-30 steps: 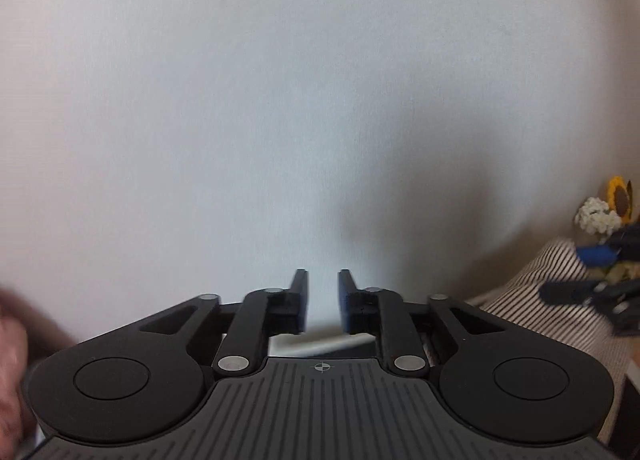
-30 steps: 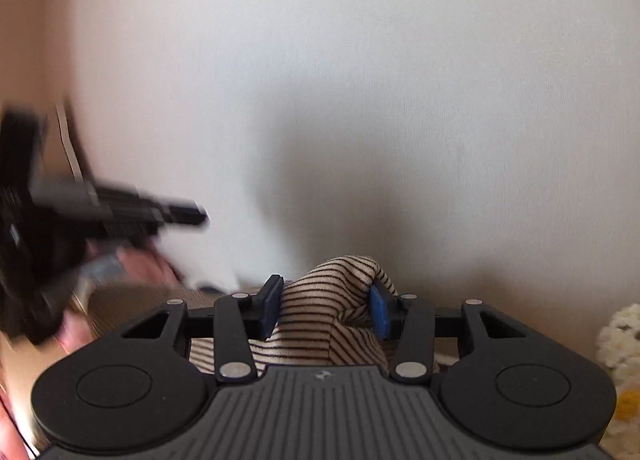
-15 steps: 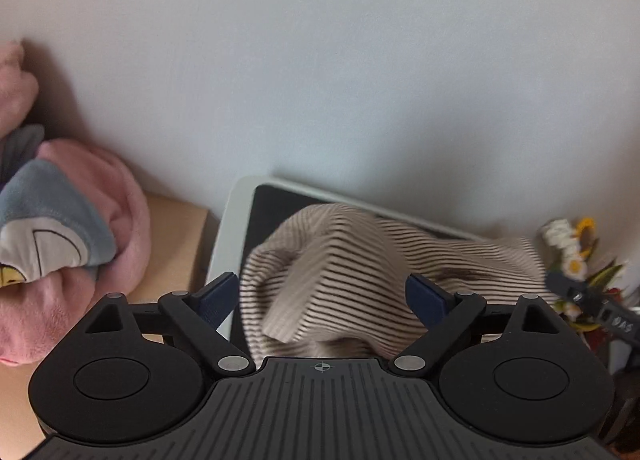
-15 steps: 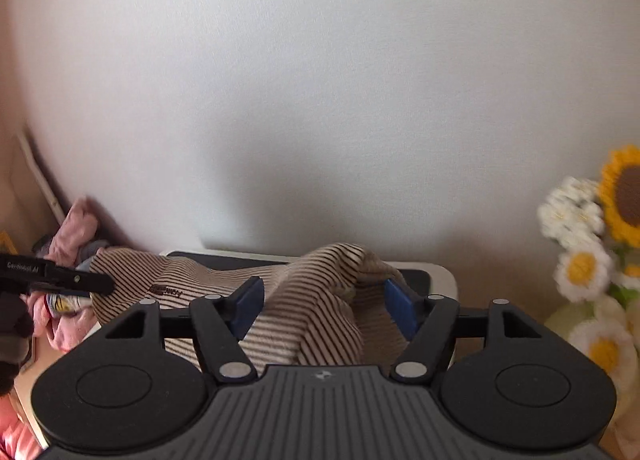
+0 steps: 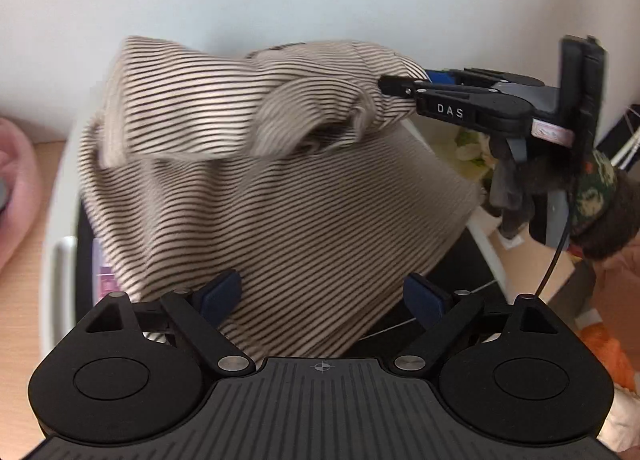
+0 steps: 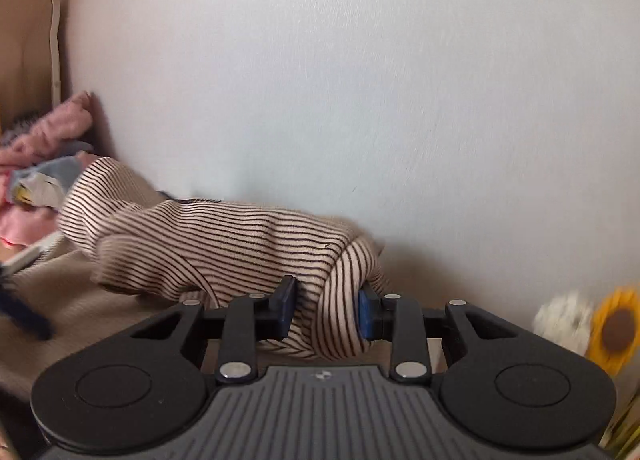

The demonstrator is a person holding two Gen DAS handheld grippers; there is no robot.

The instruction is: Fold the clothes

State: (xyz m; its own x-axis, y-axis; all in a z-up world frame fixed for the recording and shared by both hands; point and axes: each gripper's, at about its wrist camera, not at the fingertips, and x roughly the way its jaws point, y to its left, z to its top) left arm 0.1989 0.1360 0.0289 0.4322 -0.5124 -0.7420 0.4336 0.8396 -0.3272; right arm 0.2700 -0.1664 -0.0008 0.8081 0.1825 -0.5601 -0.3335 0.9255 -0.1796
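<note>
A pale wall backs a light wooden surface [image 5: 48, 196] on which a white-rimmed dark folding board [image 5: 60, 260] lies. The right hand-held gripper [image 6: 325, 310] has a bunched fold of the striped top [image 5: 280, 220] between its blue pads; its jaws are closing to a narrow gap, and the pads [image 6: 285, 306] press on the cloth from both sides. From the left camera that same hand-held gripper reaches in from the right and holds one end of the top lifted above the board, while the rest of the garment drapes down over the board. The left hand-held gripper [image 5: 326, 296] stands wide, jaws easing in only slightly, straddling the lower edge of the top with both pads clear of the cloth. The likely trouble: the right grip is on a thick rolled wad, not a clean edge, so a pull could let layers slip out or drag the whole top off the board. If the left closes where it is, it may pinch several layers at once and set the fold crooked. Outward, a pink bundle of clothes [image 6: 36, 164] lies at the left by the wall, and artificial flowers [image 6: 612, 328] stand to the right.
</note>
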